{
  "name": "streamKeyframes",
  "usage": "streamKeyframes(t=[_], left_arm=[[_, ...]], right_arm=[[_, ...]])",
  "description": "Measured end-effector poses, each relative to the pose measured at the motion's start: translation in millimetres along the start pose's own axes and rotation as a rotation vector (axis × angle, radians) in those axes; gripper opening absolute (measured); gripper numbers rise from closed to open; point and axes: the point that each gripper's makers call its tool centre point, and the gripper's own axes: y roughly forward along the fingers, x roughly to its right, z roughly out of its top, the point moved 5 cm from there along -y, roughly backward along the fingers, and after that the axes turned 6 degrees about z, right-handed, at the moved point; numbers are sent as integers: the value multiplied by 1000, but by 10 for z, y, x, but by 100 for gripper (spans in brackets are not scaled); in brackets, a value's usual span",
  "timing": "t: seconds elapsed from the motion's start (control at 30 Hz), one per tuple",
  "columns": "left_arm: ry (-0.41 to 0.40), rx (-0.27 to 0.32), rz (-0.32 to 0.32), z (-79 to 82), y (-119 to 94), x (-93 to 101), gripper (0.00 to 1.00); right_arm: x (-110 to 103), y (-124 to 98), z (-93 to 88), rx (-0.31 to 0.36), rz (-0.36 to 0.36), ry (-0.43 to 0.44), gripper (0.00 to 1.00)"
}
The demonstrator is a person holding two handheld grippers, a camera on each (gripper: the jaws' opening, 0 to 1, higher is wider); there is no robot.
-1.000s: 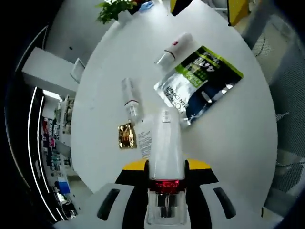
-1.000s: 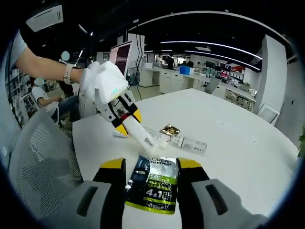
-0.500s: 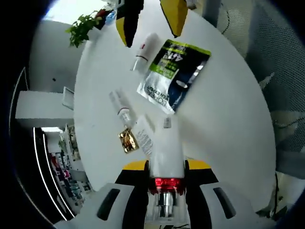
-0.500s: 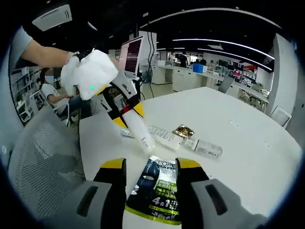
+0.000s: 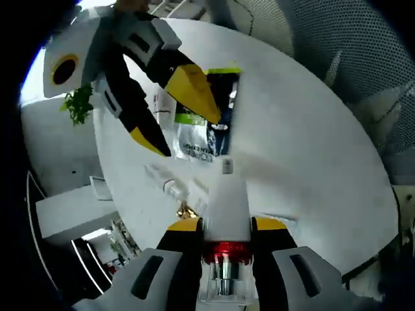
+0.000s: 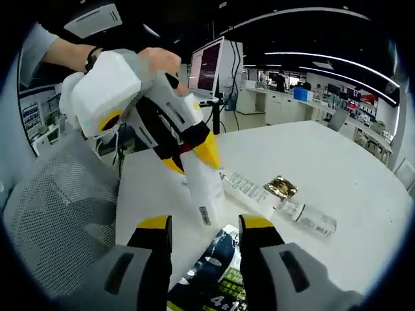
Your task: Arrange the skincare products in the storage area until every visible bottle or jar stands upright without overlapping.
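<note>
Left gripper (image 5: 225, 227) clamped on a white tube (image 5: 227, 197) with a red band near the jaws, tube pointing forward along them, raised off the white table (image 5: 311, 149). In the right gripper view, same tube (image 6: 202, 191) slanting down from the left gripper (image 6: 188, 152), lower end just above the tabletop (image 6: 149, 188), person's hand (image 6: 155, 61) on the grip. Right gripper (image 6: 204, 227) parted wide, nothing between the jaws, poised over a dark and green sachet (image 6: 217, 282) lying flat; in the left gripper view, right gripper (image 5: 172, 107) reaching in from above, yellow tips straddling the sachet (image 5: 204, 120). Beyond, flat on the table: a printed white tube (image 6: 245, 189), a crumpled gold packet (image 6: 280, 187), a clear bottle (image 6: 311, 218) on its side. Farther off, a monitor (image 6: 211, 61), office desks (image 6: 292, 110), a mesh chair (image 6: 55, 207); a green plant (image 5: 79, 103) at the far table edge.
</note>
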Motion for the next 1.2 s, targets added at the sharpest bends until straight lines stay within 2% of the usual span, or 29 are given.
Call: streamKeyframes(t=[0.07, 0.1, 0.13, 0.17, 0.4, 0.43, 0.47, 0.53, 0.6, 0.7, 0.8, 0.83, 0.87, 0.93, 0.97, 1.1, 1.13, 1.2], left_arm=[[35, 3, 0, 27, 1, -5, 25], [85, 24, 10, 68, 0, -20, 25], [95, 24, 10, 80, -2, -15, 25], [137, 44, 19, 117, -5, -25, 25], [265, 90, 27, 215, -14, -58, 25], [273, 92, 27, 222, -14, -61, 25], [322, 120, 32, 268, -19, -75, 25], [323, 120, 31, 279, -19, -76, 25], [372, 150, 37, 320, -24, -88, 25], [385, 164, 40, 352, -18, -107, 26], [402, 171, 38, 358, -6, -121, 26], [415, 173, 43, 361, -4, -126, 26], [424, 173, 46, 362, -2, -130, 26], [434, 170, 44, 375, -3, -142, 26], [472, 181, 50, 380, -3, -147, 26], [451, 184, 42, 371, 2, -181, 27], [396, 171, 40, 358, 3, -200, 28], [364, 168, 41, 359, -16, -239, 29]], right_arm=[[25, 80, 13, -2, 19, -21, 42], [33, 108, 25, -1, 32, -34, 42], [48, 146, 40, 1, 43, -38, 42], [58, 170, 46, -2, 51, -40, 42], [61, 346, 25, -10, 141, -72, 42], [61, 362, 16, -7, 148, -68, 42], [66, 378, 7, -5, 153, -61, 42], [77, 418, -2, 5, 171, -63, 41], [42, 455, 15, 32, 220, -57, 41], [2, 476, 29, 54, 253, -56, 36], [9, 473, 9, 70, 237, -27, 33], [27, 458, 4, 102, 222, 29, 32], [29, 448, 1, 123, 224, 43, 31], [21, 429, -17, 137, 220, 30, 30], [38, 422, -24, 145, 211, 36, 30], [40, 406, -36, 190, 204, 76, 29], [38, 399, -41, 202, 196, 91, 29], [43, 379, -50, 226, 182, 117, 28]])
